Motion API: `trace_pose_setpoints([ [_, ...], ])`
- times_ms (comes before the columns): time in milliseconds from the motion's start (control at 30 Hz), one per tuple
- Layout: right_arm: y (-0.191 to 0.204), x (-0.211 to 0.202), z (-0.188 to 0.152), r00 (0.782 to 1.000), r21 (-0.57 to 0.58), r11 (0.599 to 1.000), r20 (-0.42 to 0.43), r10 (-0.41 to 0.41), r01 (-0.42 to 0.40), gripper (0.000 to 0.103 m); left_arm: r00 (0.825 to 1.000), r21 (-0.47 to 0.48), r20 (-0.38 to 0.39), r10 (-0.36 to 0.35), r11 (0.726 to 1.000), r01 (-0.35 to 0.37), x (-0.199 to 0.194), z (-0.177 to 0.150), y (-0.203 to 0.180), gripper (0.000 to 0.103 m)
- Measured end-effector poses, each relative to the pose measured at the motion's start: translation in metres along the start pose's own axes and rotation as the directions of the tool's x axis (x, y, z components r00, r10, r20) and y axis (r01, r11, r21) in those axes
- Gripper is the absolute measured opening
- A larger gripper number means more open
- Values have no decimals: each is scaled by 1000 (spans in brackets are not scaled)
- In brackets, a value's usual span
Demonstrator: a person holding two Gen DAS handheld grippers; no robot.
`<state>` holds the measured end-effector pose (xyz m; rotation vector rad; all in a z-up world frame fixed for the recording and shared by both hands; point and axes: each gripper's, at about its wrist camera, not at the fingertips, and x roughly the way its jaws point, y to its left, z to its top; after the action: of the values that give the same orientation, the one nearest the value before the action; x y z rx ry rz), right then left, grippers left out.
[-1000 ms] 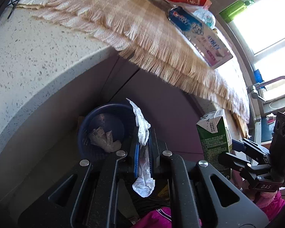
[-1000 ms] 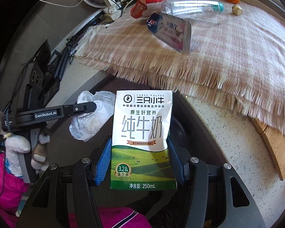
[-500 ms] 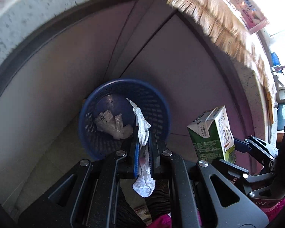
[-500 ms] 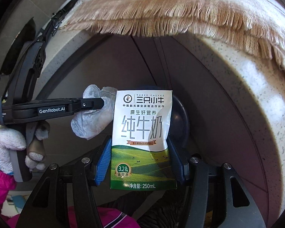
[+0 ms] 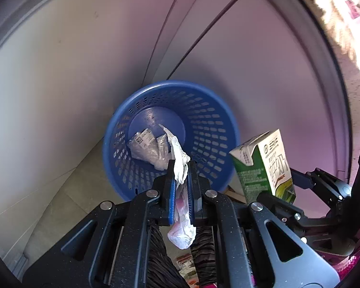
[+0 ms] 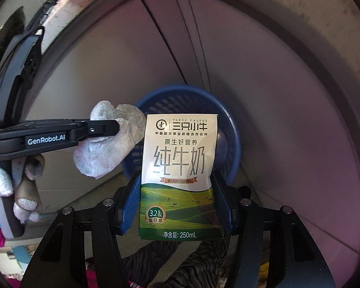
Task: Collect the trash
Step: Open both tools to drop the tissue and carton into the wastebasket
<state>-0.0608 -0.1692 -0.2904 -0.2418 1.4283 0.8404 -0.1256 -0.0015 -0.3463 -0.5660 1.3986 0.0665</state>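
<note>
My left gripper (image 5: 181,165) is shut on a crumpled white tissue (image 5: 180,165) and holds it over the near rim of a blue plastic waste basket (image 5: 204,120) on the floor. Crumpled wrappers (image 5: 146,148) lie in the basket's bottom. My right gripper (image 6: 177,180) is shut on a green and white 250 mL milk carton (image 6: 180,158), held upright just right of the basket; the carton also shows in the left wrist view (image 5: 264,165). In the right wrist view the tissue (image 6: 108,144) hangs left of the carton, and the basket (image 6: 228,129) is mostly hidden behind it.
Grey cabinet doors (image 5: 240,48) stand right behind the basket. The speckled counter edge (image 6: 312,24) with a fringed cloth (image 5: 338,24) overhangs above. Tiled floor (image 5: 67,196) lies left of the basket.
Both grippers have dropped from counter height and moved closer to the basket, each keeping its hold. The counter top has left the view.
</note>
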Motion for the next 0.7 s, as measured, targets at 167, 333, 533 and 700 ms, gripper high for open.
trace_pose_setpoints([
  [167,-3,8,-3,1000,2,1000,0,-12,12,57,1000,-5,-4,24,1000,-24,2,1,4,6],
  [333,4,10,1,999,-25,999,11,-33,33,57,999,3,-1,41,999,-41,-5,2,3,26],
  [533,5,1,3,999,-29,999,20,-46,47,58,998,-9,32,52,999,-52,-19,5,4,45],
  [700,9,-3,8,999,-27,999,29,-40,41,58,998,-10,44,48,999,-47,-29,6,6,45],
])
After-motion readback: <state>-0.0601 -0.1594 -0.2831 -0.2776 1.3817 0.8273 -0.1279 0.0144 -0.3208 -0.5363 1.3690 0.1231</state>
